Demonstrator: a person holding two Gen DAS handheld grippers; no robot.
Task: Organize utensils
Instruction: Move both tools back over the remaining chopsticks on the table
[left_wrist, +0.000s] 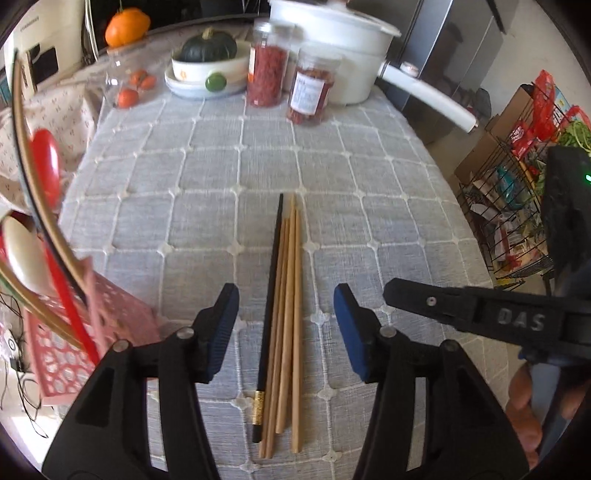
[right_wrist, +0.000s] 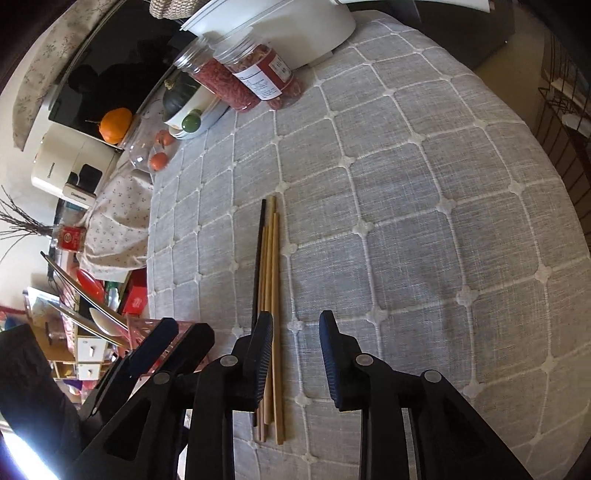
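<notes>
**Both grippers poised over the chopsticks**

The left gripper (left_wrist: 284, 328) tilts steeply down over the counter (left_wrist: 369, 192), its blue-padded fingers (left_wrist: 221, 332) spread wide on either side of the chopsticks (left_wrist: 282, 317) without touching them. The right gripper (right_wrist: 295, 363) angles down just beside it, fingers (right_wrist: 334, 365) narrowly parted and empty, the left finger overlapping the bundle's edge in view. A hand (left_wrist: 524, 402) grips the right tool, whose black body reads "DAS".

The chopsticks lie parallel in the middle of the counter: 1 glossy black stick with a gold band near its butt, the rest plain light wood. The cloth (right_wrist: 406, 221) is grey weave with white raised grid stitching. A pink perforated basket (left_wrist: 59, 354) at the left holds spoons.
</notes>
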